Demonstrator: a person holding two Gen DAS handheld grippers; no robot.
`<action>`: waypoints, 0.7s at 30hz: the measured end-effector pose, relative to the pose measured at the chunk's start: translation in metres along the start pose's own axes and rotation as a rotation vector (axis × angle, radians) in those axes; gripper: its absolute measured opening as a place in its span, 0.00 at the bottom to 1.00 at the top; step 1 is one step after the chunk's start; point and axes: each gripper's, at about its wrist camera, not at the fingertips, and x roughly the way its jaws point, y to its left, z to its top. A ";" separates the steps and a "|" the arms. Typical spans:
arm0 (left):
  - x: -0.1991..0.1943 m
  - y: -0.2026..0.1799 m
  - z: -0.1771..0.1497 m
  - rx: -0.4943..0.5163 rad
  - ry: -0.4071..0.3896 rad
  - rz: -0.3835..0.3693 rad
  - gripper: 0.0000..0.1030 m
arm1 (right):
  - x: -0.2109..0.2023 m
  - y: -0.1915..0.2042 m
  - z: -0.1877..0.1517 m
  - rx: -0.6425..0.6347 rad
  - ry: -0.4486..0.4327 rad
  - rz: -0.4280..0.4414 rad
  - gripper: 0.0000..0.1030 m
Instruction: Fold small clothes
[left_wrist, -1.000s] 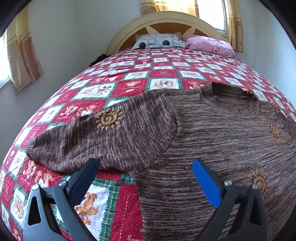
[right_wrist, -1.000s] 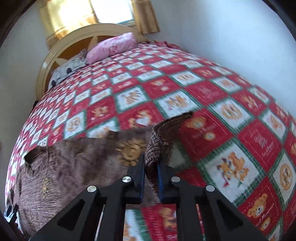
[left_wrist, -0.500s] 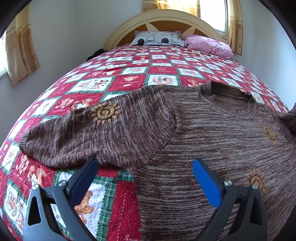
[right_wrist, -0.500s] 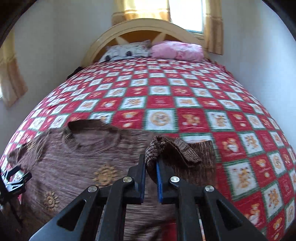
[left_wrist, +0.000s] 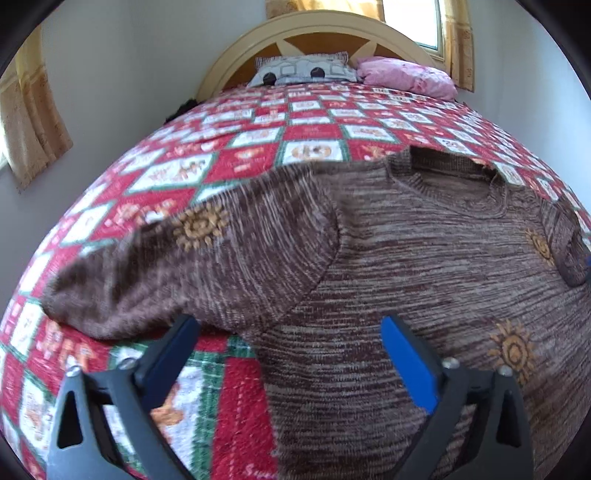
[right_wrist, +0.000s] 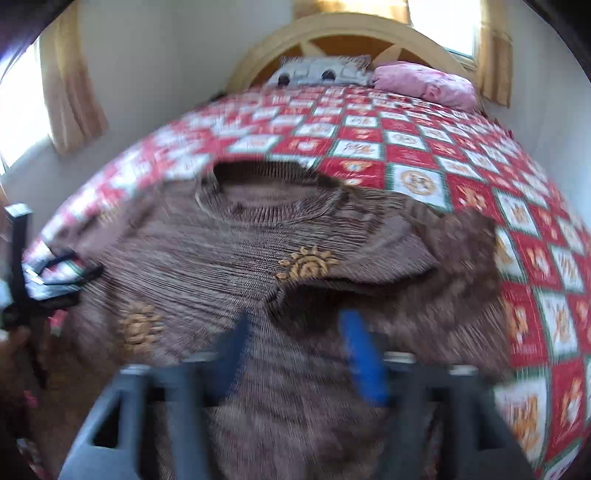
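A brown knit sweater (left_wrist: 406, 258) with orange sun motifs lies face up on a red, white and green patchwork bedspread (left_wrist: 314, 129). Its left sleeve (left_wrist: 184, 266) stretches out flat to the left. My left gripper (left_wrist: 290, 332) hovers over the sweater's left side below the armpit; its jaws are closing but still wide, and the pads touch nothing. In the blurred right wrist view the right sleeve (right_wrist: 454, 266) lies folded over the chest. Its cuff (right_wrist: 314, 295) rests just ahead of my right gripper (right_wrist: 297, 332), whose jaws are opening with no cloth between them.
A curved wooden headboard (left_wrist: 314, 40), a grey patterned pillow (left_wrist: 303, 72) and a pink pillow (left_wrist: 406, 77) stand at the far end. Curtained windows (left_wrist: 33, 122) flank the bed; a white wall runs along its right side. The left gripper's frame (right_wrist: 18, 258) shows at the right view's left edge.
My right gripper carried the right sleeve leftward over the sweater's chest, then opened and let the cuff drop. The left gripper stayed put, its jaws slightly narrower.
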 end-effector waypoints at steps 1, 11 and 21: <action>-0.009 -0.002 0.001 0.011 -0.019 0.006 0.89 | -0.014 -0.013 -0.005 0.037 -0.026 -0.001 0.66; -0.085 -0.159 0.033 0.377 -0.152 -0.214 0.87 | -0.076 -0.109 -0.056 0.261 -0.198 -0.347 0.66; -0.019 -0.267 0.050 0.495 -0.026 -0.218 0.65 | -0.086 -0.111 -0.063 0.283 -0.281 -0.287 0.66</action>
